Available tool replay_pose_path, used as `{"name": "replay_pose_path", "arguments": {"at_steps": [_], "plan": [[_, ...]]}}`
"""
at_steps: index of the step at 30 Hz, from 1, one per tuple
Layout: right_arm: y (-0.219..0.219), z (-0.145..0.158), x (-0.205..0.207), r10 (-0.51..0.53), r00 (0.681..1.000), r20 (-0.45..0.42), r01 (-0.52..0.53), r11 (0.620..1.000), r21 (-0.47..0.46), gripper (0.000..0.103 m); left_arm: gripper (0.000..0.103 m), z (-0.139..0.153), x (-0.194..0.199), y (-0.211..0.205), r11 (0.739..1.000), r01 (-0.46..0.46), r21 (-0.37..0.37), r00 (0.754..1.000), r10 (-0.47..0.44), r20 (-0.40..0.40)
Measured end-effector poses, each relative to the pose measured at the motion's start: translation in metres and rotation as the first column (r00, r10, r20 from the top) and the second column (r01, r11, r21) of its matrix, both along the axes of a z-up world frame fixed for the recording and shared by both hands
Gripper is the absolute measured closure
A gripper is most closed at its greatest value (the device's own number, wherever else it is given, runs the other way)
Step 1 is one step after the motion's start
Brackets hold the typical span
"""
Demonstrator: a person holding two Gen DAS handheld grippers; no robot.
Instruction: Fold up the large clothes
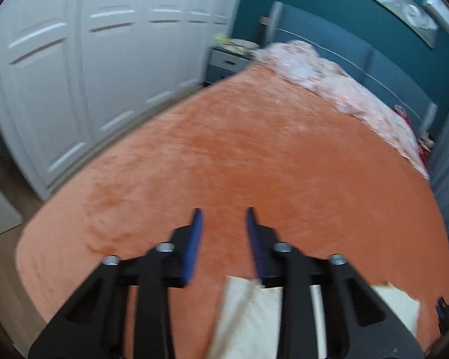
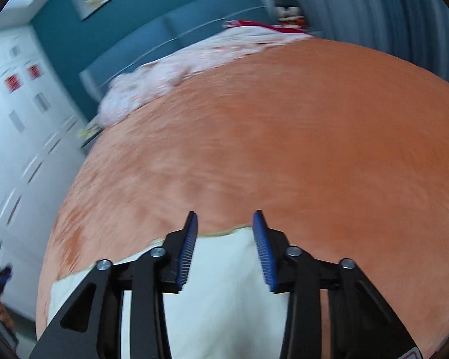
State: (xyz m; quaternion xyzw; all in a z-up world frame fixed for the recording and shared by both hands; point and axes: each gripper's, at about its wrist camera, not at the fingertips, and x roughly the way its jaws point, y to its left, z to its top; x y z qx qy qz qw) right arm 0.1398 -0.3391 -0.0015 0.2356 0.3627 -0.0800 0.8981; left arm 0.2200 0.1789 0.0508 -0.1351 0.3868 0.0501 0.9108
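A cream-white garment [image 1: 245, 320] lies flat on the near part of an orange bedspread [image 1: 239, 161]. In the left wrist view it shows below and to the right of my left gripper [image 1: 223, 214], which is open and empty above the bedspread. In the right wrist view the garment [image 2: 221, 284] lies under my right gripper [image 2: 224, 217], which is open and empty, its fingertips over the garment's far edge. The bedspread [image 2: 284, 137] fills that view. Both views are blurred by motion.
A pink-white crumpled quilt [image 1: 329, 80] lies along the head of the bed against a blue headboard [image 1: 359, 56]. White wardrobe doors [image 1: 89, 74] stand to the left, with a bedside table [image 1: 227, 56] in the corner. Grey curtains [image 2: 374, 9] hang at the right.
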Motion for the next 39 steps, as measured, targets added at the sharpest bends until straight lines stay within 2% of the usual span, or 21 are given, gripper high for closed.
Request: {"name": "replay_pose_path", "arguments": {"at_steps": [1, 3, 6, 8, 11, 14, 16, 18, 19, 28, 39], "plan": [[0.024, 0.003, 0.007, 0.073, 0.997, -0.011, -0.073, 0.997, -0.013, 0.092, 0.098, -0.003, 0.0, -0.023, 0.998, 0.069, -0.005, 0.997, -0.069, -0.016], [0.072, 0.001, 0.024, 0.21, 0.976, -0.05, -0.212, 0.977, -0.031, 0.102, 0.103, -0.018, -0.006, -0.072, 0.98, 0.201, -0.014, 0.979, -0.201, -0.043], [0.134, -0.01, 0.042, 0.345, 0.934, -0.096, -0.354, 0.93, -0.096, 0.103, 0.103, -0.049, -0.013, -0.148, 0.939, 0.345, 0.004, 0.935, -0.343, -0.094], [0.16, -0.022, 0.053, 0.39, 0.911, -0.133, -0.406, 0.905, -0.129, 0.103, 0.103, -0.072, -0.013, -0.181, 0.923, 0.383, -0.021, 0.914, -0.382, -0.132], [0.174, -0.046, 0.067, 0.4, 0.897, -0.187, -0.424, 0.899, -0.111, 0.103, 0.103, -0.106, -0.005, -0.208, 0.924, 0.377, -0.065, 0.904, -0.383, -0.191], [0.177, -0.077, 0.07, 0.388, 0.888, -0.245, -0.418, 0.905, -0.082, 0.103, 0.103, -0.134, 0.0, -0.217, 0.931, 0.362, -0.056, 0.903, -0.365, -0.229], [0.178, -0.093, 0.069, 0.385, 0.886, -0.257, -0.414, 0.908, -0.066, 0.103, 0.103, -0.152, -0.006, -0.218, 0.935, 0.35, -0.059, 0.907, -0.354, -0.229], [0.183, -0.101, 0.068, 0.382, 0.886, -0.261, -0.417, 0.904, -0.092, 0.103, 0.103, -0.161, -0.01, -0.225, 0.935, 0.353, -0.021, 0.913, -0.349, -0.211], [0.186, -0.104, 0.068, 0.378, 0.889, -0.261, -0.416, 0.902, -0.111, 0.103, 0.103, -0.164, -0.011, -0.23, 0.935, 0.355, 0.015, 0.916, -0.345, -0.204], [0.178, -0.121, 0.078, 0.378, 0.899, -0.221, -0.4, 0.915, -0.058, 0.103, 0.103, -0.177, -0.002, -0.229, 0.943, 0.333, 0.001, 0.93, -0.328, -0.166], [0.178, -0.124, 0.08, 0.374, 0.905, -0.203, -0.391, 0.919, -0.053, 0.103, 0.103, -0.18, 0.002, -0.229, 0.947, 0.32, -0.008, 0.937, -0.318, -0.147]]}}
